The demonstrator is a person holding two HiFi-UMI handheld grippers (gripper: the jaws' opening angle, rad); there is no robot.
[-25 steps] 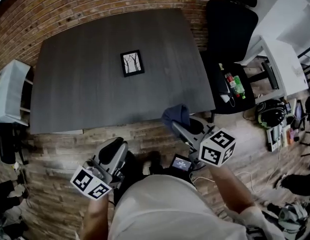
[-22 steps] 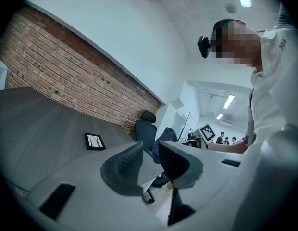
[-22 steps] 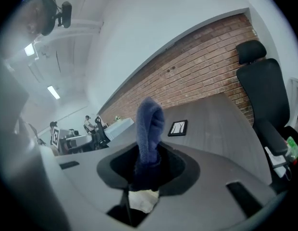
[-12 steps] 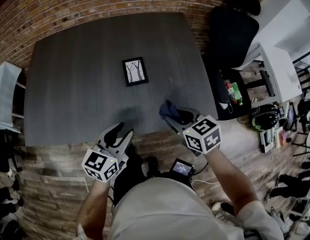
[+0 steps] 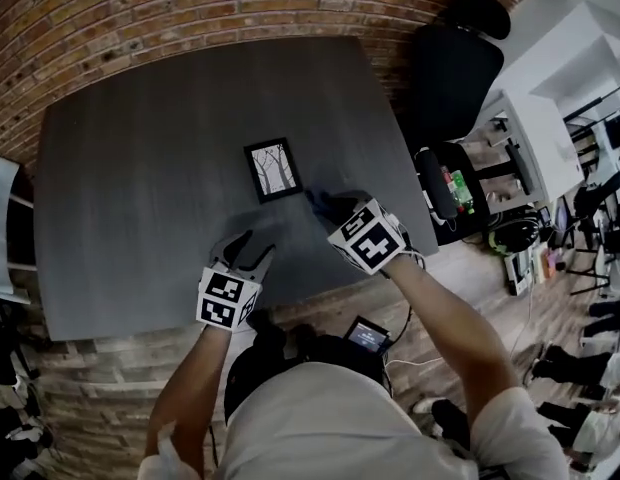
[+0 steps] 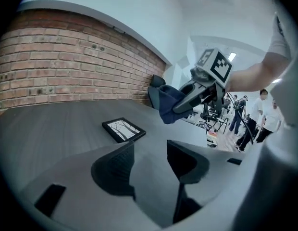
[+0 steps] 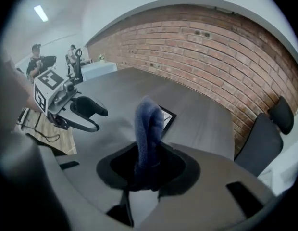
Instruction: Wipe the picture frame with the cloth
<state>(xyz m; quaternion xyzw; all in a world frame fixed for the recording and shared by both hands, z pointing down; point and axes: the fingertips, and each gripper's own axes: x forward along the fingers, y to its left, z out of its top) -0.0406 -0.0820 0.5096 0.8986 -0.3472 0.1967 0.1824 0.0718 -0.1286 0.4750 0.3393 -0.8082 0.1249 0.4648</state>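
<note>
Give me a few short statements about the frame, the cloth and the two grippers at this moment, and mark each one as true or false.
1. The picture frame lies flat on the dark table. True.
2. The left gripper holds the cloth. False: its jaws are opening with nothing between them; the right gripper is shut on the cloth.
3. The cloth touches the picture frame. False: it hangs in the air beside the frame, apart from it.
4. A black office chair stands by the table's right side. True.
</note>
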